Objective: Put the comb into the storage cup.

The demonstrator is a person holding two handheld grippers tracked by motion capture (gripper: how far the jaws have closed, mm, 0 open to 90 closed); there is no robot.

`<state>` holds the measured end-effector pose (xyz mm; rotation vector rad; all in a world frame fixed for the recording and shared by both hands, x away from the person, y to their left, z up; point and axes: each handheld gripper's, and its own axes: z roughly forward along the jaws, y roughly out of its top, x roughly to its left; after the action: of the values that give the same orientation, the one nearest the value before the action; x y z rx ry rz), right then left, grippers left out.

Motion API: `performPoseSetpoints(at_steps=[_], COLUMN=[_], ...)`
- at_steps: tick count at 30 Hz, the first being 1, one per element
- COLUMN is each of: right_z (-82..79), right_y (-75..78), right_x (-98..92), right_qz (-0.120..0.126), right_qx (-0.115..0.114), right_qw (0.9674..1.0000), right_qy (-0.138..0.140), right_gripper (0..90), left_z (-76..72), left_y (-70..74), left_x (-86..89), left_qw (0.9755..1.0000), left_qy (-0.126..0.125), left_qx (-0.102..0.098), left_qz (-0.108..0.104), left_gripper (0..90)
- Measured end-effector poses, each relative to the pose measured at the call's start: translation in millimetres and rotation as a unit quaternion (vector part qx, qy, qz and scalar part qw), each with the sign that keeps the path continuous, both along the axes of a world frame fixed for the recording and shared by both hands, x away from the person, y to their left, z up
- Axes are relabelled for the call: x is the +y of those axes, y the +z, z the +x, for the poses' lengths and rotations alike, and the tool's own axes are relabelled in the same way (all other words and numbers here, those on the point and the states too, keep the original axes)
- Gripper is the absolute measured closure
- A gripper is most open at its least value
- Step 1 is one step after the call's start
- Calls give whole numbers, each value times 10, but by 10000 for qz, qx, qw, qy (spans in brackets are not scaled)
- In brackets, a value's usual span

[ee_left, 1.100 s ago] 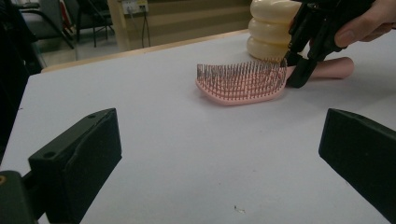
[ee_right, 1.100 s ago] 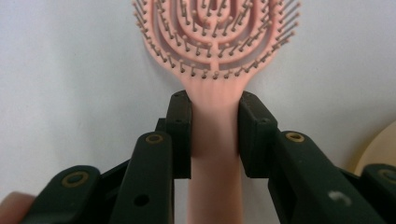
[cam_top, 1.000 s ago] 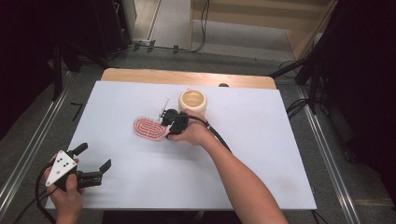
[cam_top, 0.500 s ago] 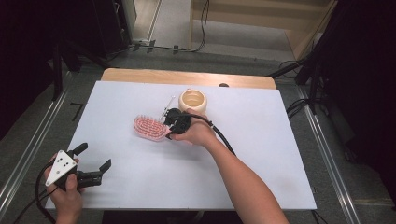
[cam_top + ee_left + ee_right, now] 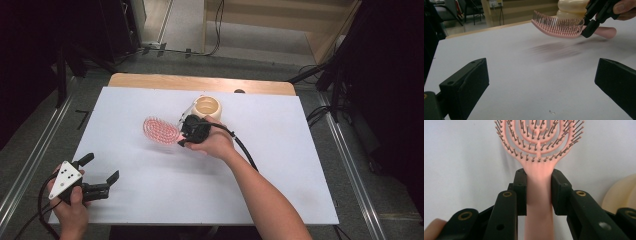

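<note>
The right gripper (image 5: 536, 195) has its two black jaws clamped on the neck of a pink hairbrush (image 5: 537, 147), just below the head, the pads pressing the handle from both sides. In the high view that gripper (image 5: 192, 131) sits near the middle of the white table (image 5: 280, 190), with the brush head (image 5: 161, 130) sticking out at about nine o'clock from it. From the left gripper view the brush (image 5: 559, 26) hangs clear of the tabletop, bristles up, its shadow lying on the surface beneath it, so I judge it lifted rather than resting.

It looks a light, stiff plastic thing: an open, vented head of curved ribs with thin pins. The pins would likely bend or snag, and the ribs give poor purchase, so the solid handle or neck is the sensible place to grip; smooth plastic there may twist if held loosely.

Just at one o'clock from the gripper stands a cream-coloured round container (image 5: 207, 106), open at the top, close behind the hand.

Far off at seven o'clock, near the table's corner, the left gripper (image 5: 100, 175) rests in the other hand, jaws spread wide with nothing between them.

Count: one hairbrush, one cream container, two grippers
</note>
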<state>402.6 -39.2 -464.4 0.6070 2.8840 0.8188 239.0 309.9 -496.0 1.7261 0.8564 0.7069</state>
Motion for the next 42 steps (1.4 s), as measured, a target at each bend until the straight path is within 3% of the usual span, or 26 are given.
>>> performPoseSetpoints(at_steps=[8, 11, 25, 30, 37, 41, 42], right_z=[-55, -77, -273, -329, -417, -472, -506], right_y=[68, 80, 137, 143, 124, 126, 141], right_x=[-103, -122, -287, -357, -467, -548, -578], right_qz=[315, 397, 865, 978, 1191, 1290, 1346], right_qx=[-254, -254, -557, -628, -686, -743, -765], right_qw=[9991, 9988, 9943, 9928, 9897, 9877, 9866], right_qy=[-126, -146, -269, -302, -394, -481, -506], right_gripper=[680, 680, 680, 680, 680, 680, 680], left_z=[-2, -2, -1, 17, 8, 7, 8], left_y=[2, 2, 7, 35, 72, 111, 125], left_x=[1, 2, 4, -37, -101, -191, -209], left_qw=[10000, 10000, 9999, 9998, 9996, 9988, 9987], left_qy=[-8, -15, -74, -159, -232, -444, -478], left_qx=[-11, -11, -32, 7, -16, 7, 17], left_qz=[-7, -9, -73, 139, 182, 191, 196], left_gripper=[0, 0, 0, 0, 0, 0, 38])
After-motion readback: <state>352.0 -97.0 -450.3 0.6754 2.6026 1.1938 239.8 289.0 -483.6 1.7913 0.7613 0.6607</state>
